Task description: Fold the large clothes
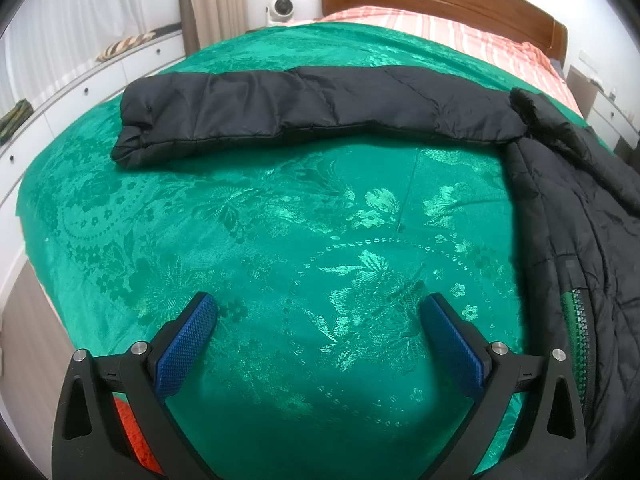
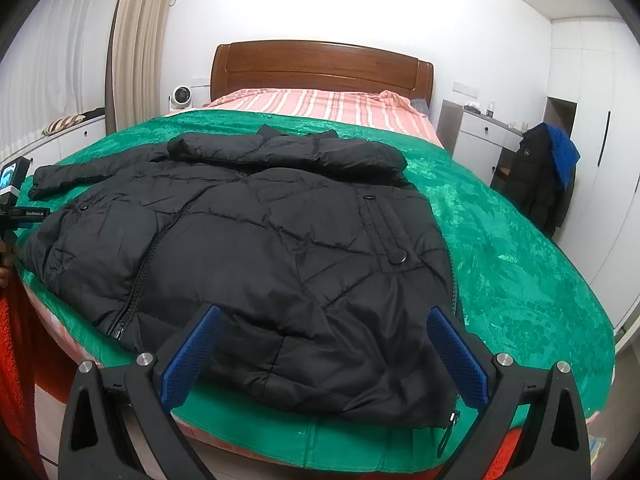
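Note:
A black puffer jacket (image 2: 256, 240) lies spread front-up on the green bedspread (image 2: 512, 248), hem toward me, collar toward the headboard. Its left sleeve (image 1: 304, 108) stretches straight out across the bedspread (image 1: 248, 240) in the left wrist view, with the jacket body (image 1: 580, 232) at the right edge. My left gripper (image 1: 318, 312) hovers open over bare green cloth, short of the sleeve, holding nothing. My right gripper (image 2: 324, 328) is open above the jacket's hem, its blue pads (image 2: 192, 356) on either side of the lower front panel, apart from the fabric.
A wooden headboard (image 2: 320, 68) and striped pink sheet (image 2: 320, 104) lie beyond the bedspread. White drawers (image 1: 80, 92) run along the left, a nightstand (image 2: 480, 136) and a chair with dark clothes (image 2: 540, 176) stand right. The other gripper's camera (image 2: 16, 188) shows at far left.

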